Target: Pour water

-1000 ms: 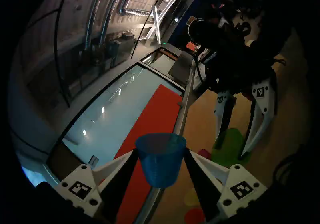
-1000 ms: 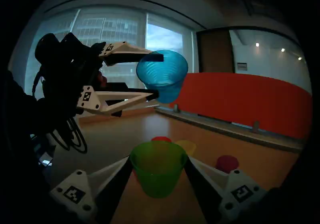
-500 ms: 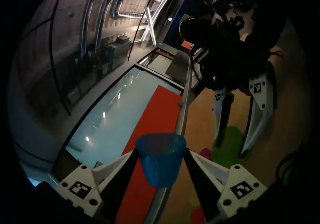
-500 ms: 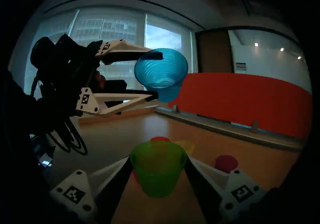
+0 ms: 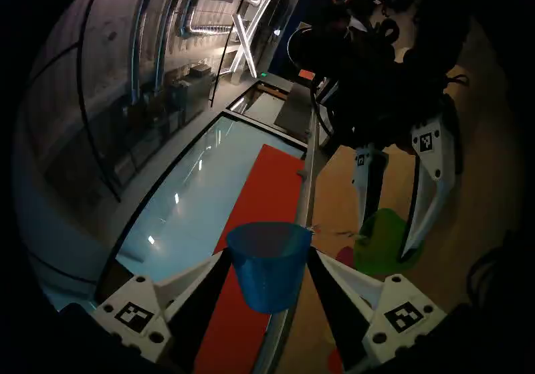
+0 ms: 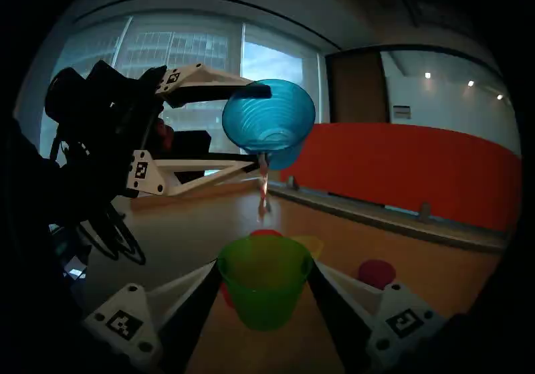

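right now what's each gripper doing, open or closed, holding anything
Left gripper: closed, holding the blue cup, which is tipped.
Right gripper: closed, holding the green cup.

Overhead, blue cup (image 6: 269,123) above green cup (image 6: 265,287)

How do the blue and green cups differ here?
The blue cup is tipped sideways up high; the green cup stands upright beneath it. A thin stream falls from the blue cup's rim toward the green cup. Both are tapered translucent cups, the blue in the jaws of the left gripper, the green in those of the right gripper.
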